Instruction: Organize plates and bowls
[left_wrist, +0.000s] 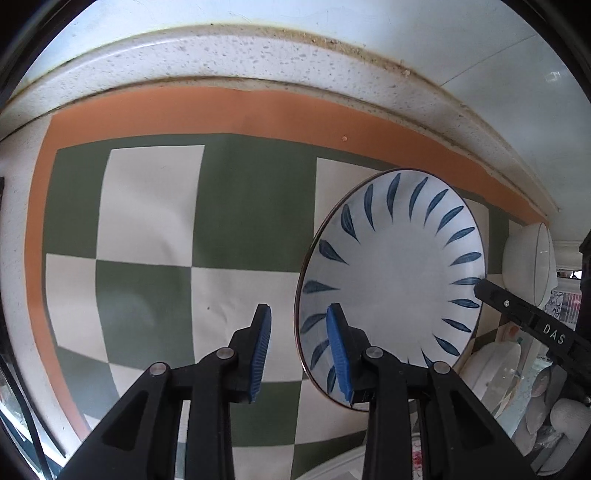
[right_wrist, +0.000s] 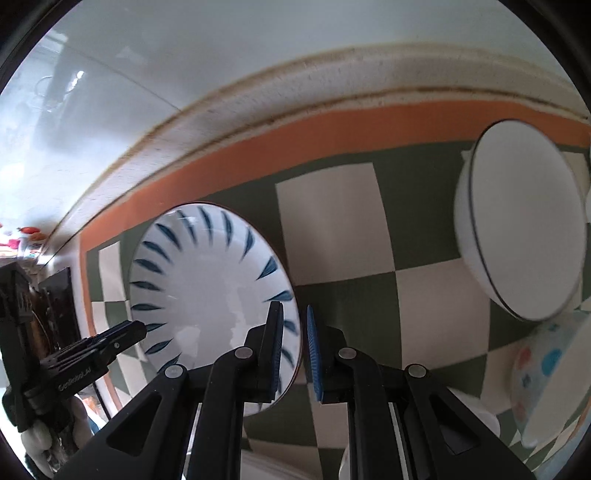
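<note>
Both tools straddle the rim of one blue-leaf plate (left_wrist: 391, 273) on the checkered mat (left_wrist: 147, 206) — the left tool (left_wrist: 299, 354) at one edge, the right tool (right_wrist: 295, 358) opposite, each with pads parted, neither clamped. The plate appears empty. Farther along the mat toward the table's back edge, a white bowl (right_wrist: 524, 225) also looks empty, nearer the right tool.

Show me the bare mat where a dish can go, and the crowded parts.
Free: checkered mat left of the blue-leaf plate, out to the orange border; also the squares between that plate and the white bowl. Crowded: the corner beyond the bowl, with the dotted dish.
</note>
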